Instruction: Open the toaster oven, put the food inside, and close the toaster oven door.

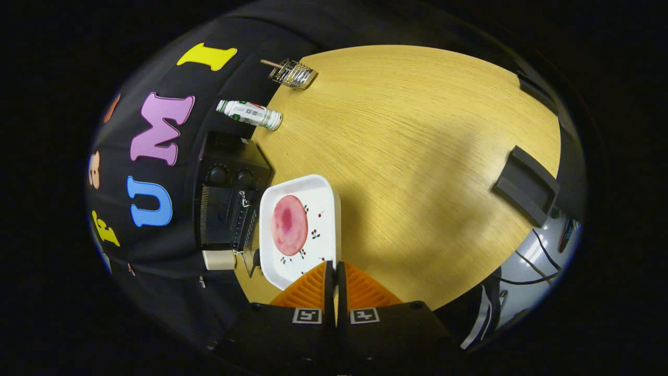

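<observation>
Gripper view, left to right: the toaster oven (229,201) sits by the booth wall, just beside the white tray (300,230) carrying the pink food (288,224), on the worktop (417,156). The tongs (334,269) are nearly closed, empty, at the tray's edge. Nudging the tray could slide the food; whether the oven door is shut is hard to make out.
</observation>
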